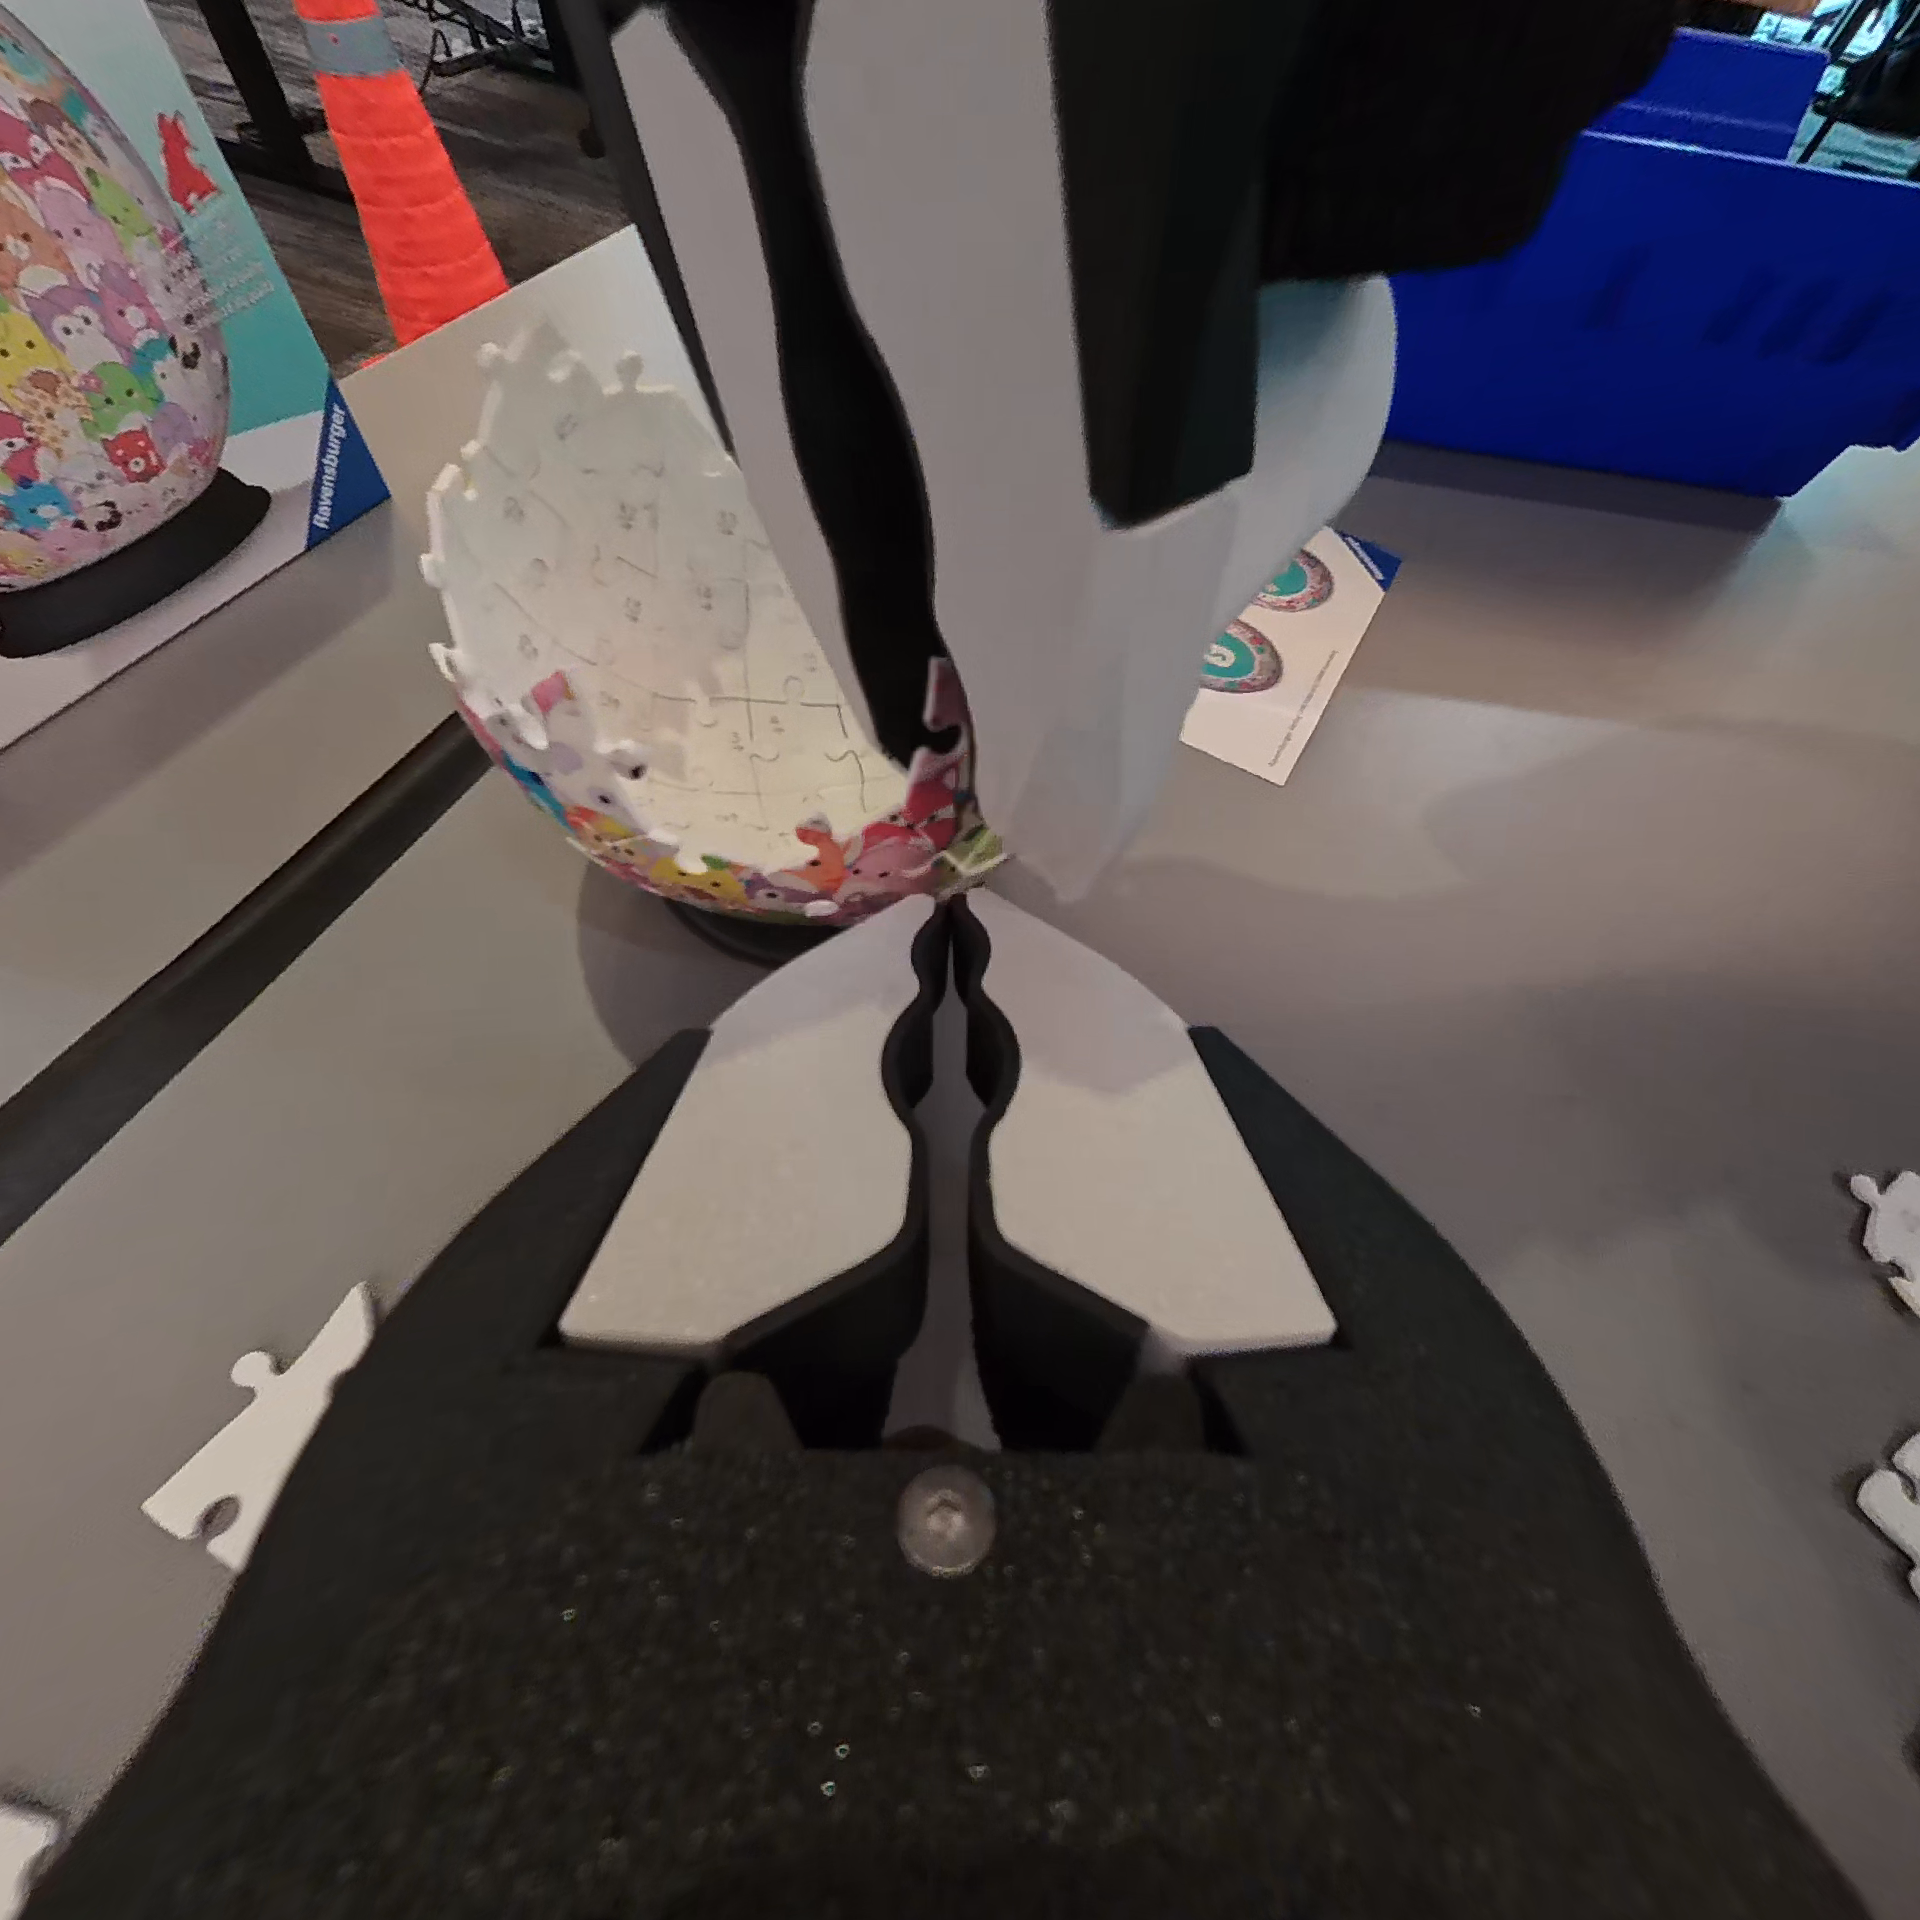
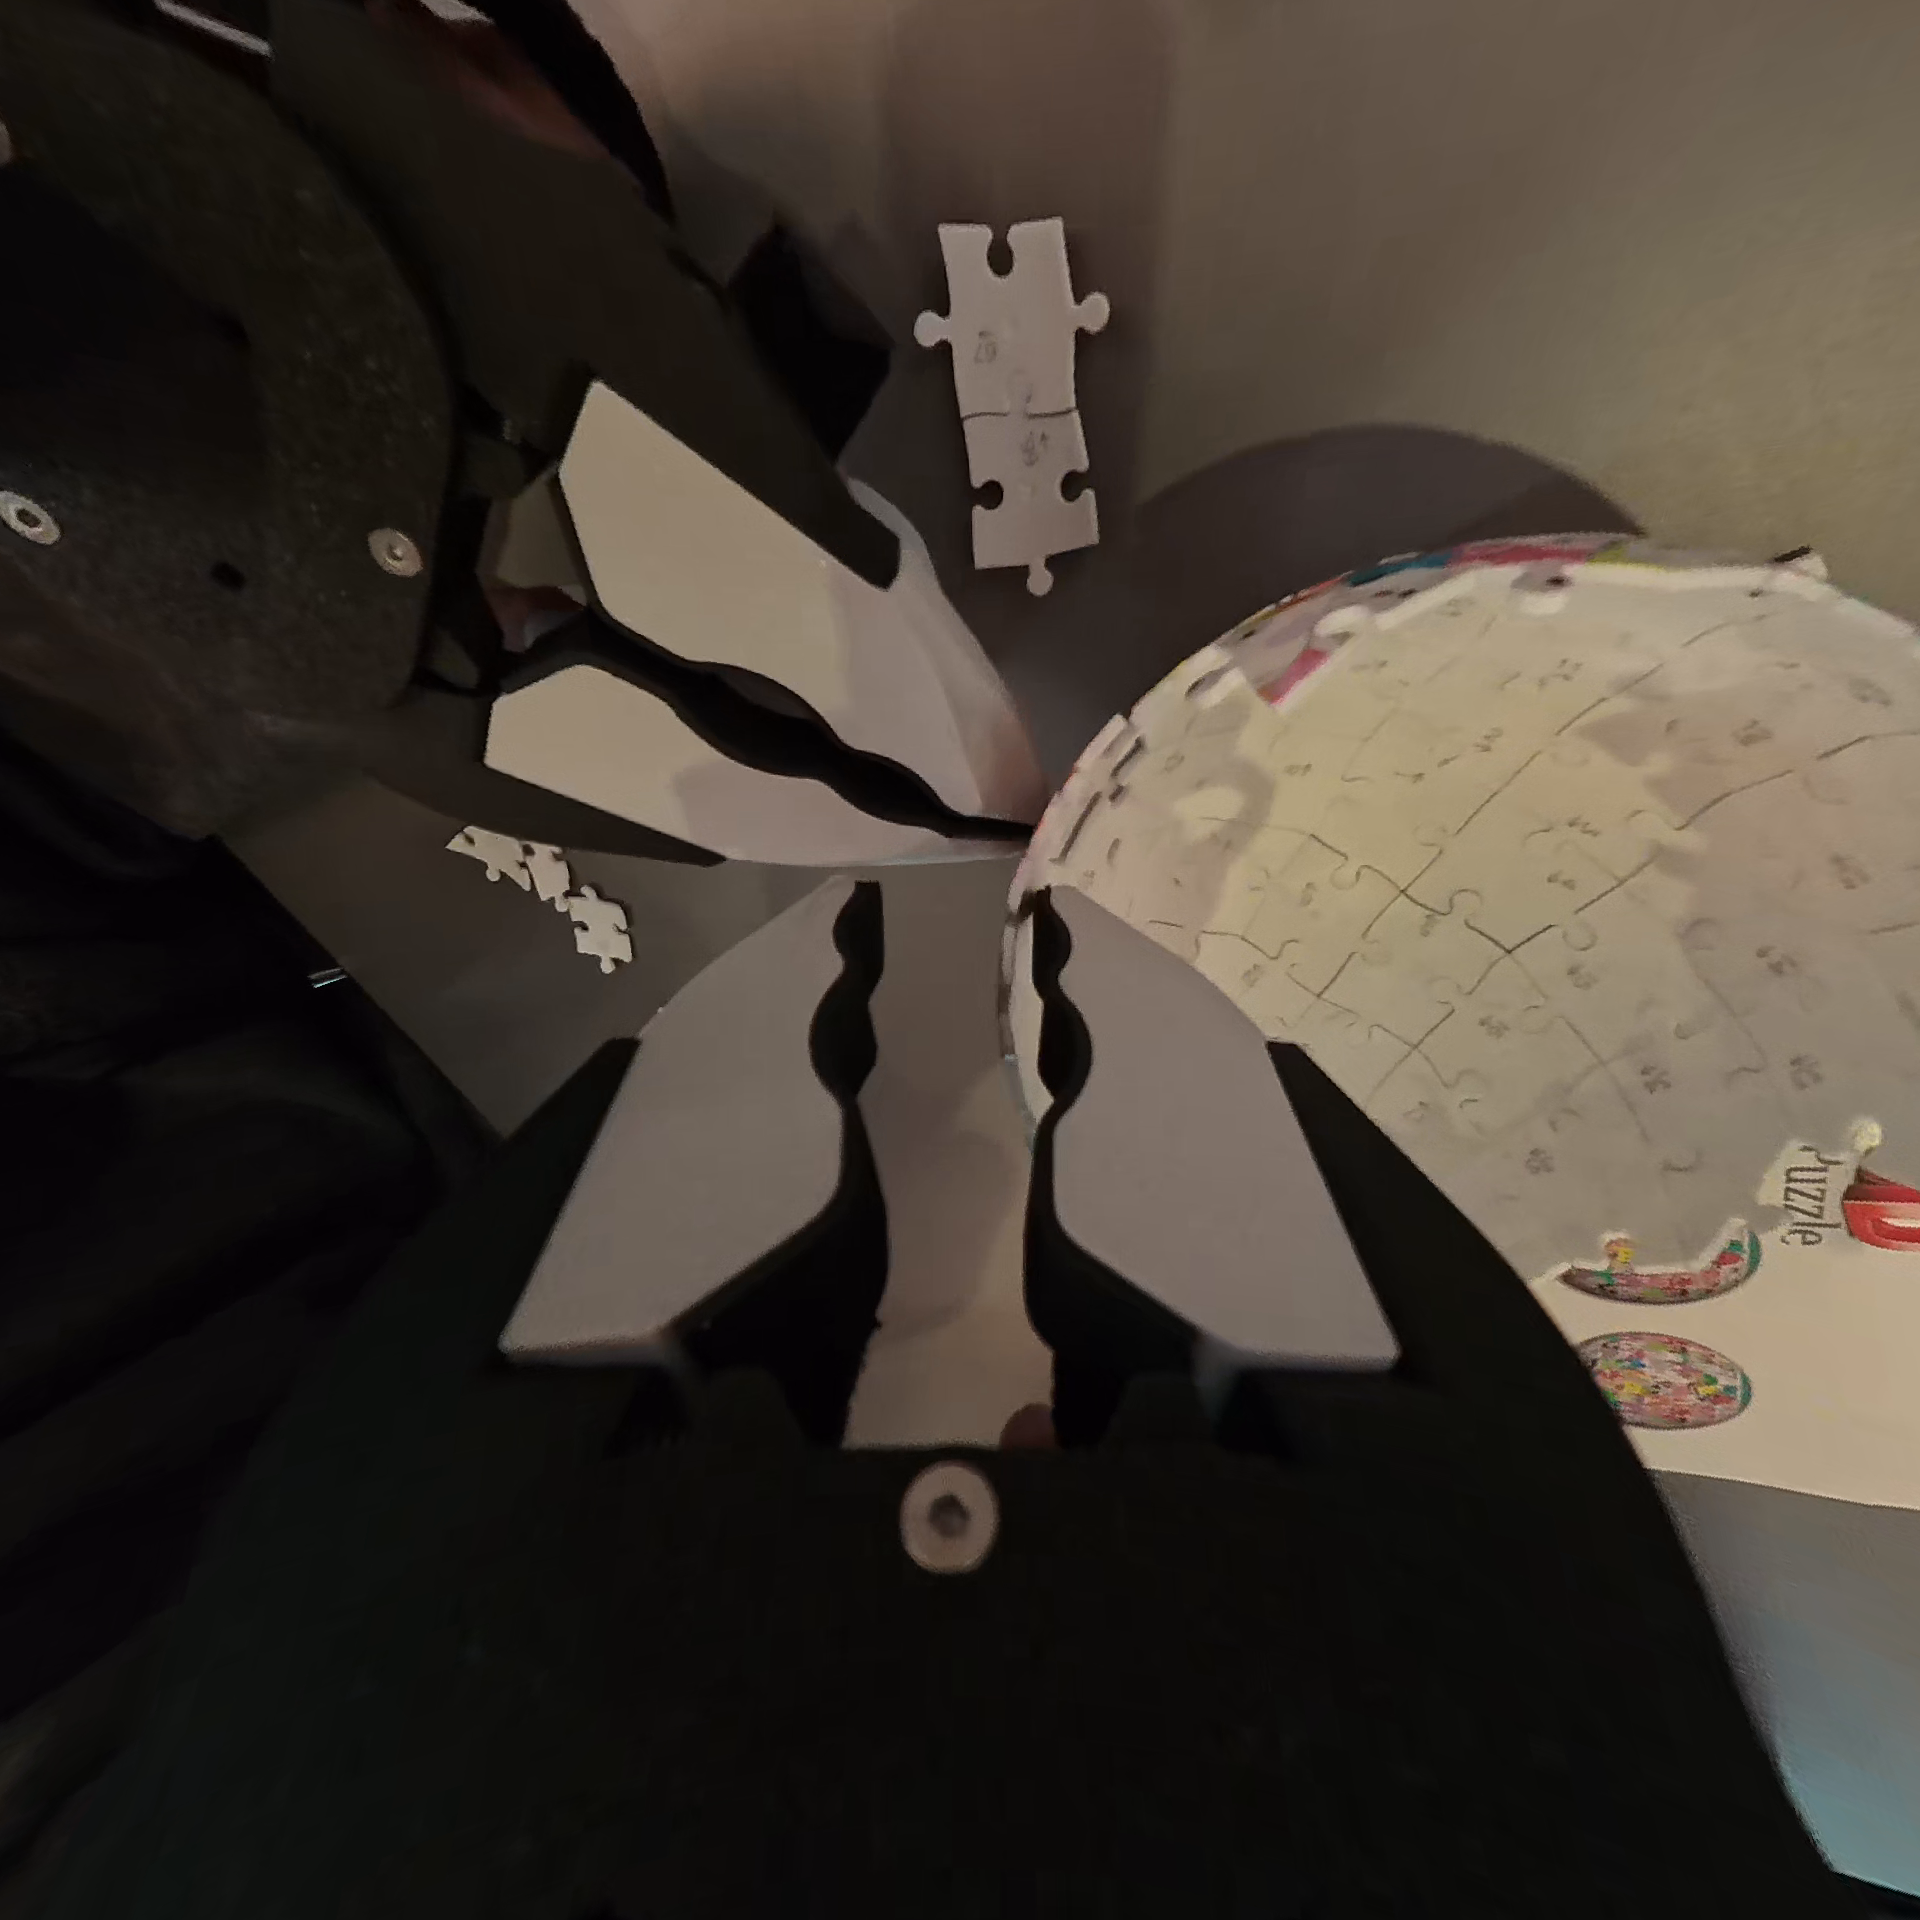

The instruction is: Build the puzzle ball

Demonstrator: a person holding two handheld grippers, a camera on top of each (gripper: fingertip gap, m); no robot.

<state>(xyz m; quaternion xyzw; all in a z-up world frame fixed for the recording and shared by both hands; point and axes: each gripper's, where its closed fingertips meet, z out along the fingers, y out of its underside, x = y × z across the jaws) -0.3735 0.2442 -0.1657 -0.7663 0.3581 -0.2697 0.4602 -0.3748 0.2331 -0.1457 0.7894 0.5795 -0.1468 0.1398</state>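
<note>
The half-built puzzle ball (image 1: 665, 644) sits on a black stand (image 1: 727, 932), white inside and coloured outside. It also shows in the right wrist view (image 2: 1455, 883). My left gripper (image 1: 951, 914) is shut, with its tips against the ball's near rim by a green-and-white rim piece (image 1: 971, 857). I cannot tell whether it pinches anything. In the right wrist view the left gripper (image 2: 1013, 828) comes in from the upper left. My right gripper (image 2: 951, 904) is open and comes down from above (image 1: 966, 800). Its jaws straddle the ball's rim, which lies against the right-hand finger.
The puzzle box (image 1: 104, 364) and an orange cone (image 1: 405, 177) stand at the back left, and a blue bin (image 1: 1662, 312) at the back right. A leaflet (image 1: 1288, 655) lies behind the ball. Loose white pieces lie on the grey table (image 1: 260, 1434) (image 1: 1891, 1236) (image 2: 1023, 395) (image 2: 561, 883). The tips of both grippers are at nearly the same place.
</note>
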